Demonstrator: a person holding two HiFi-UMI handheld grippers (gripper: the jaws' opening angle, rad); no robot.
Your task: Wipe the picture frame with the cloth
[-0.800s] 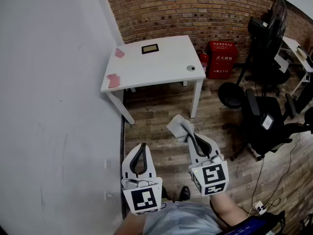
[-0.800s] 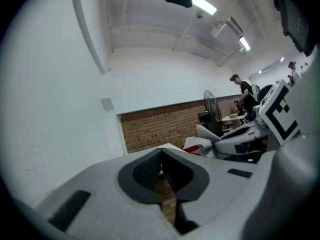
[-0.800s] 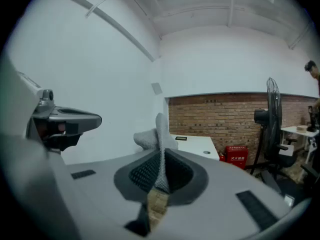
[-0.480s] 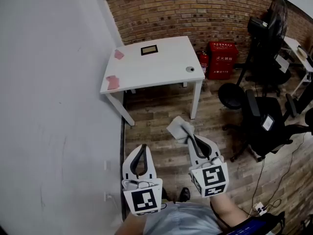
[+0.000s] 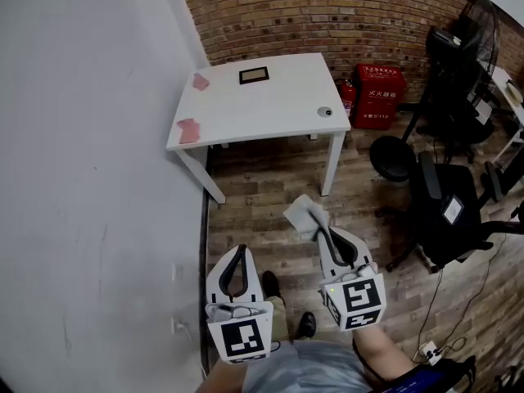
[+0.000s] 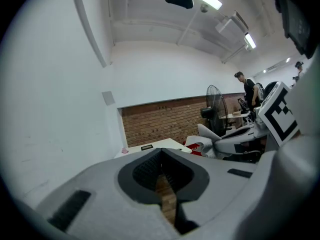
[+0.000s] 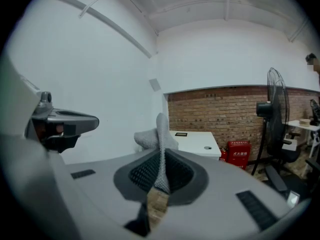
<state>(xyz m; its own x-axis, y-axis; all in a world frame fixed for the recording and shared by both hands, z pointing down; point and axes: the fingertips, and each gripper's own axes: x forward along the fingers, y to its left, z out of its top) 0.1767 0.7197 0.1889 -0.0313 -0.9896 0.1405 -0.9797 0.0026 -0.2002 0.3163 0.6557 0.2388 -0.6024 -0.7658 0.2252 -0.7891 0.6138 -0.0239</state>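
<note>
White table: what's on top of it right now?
On the table: the picture frame near the back edge, two pink pieces at the left edge, a small round grey thing near the right front. Nothing covers the top.

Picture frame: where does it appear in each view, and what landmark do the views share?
Head view: picture frame, upper centre, near the white table's far edge.
Left gripper view: picture frame, small, left of centre, on the table.
Right gripper view: picture frame, centre, just right of the cloth.
Shared landmark: brick wall behind the table.
</note>
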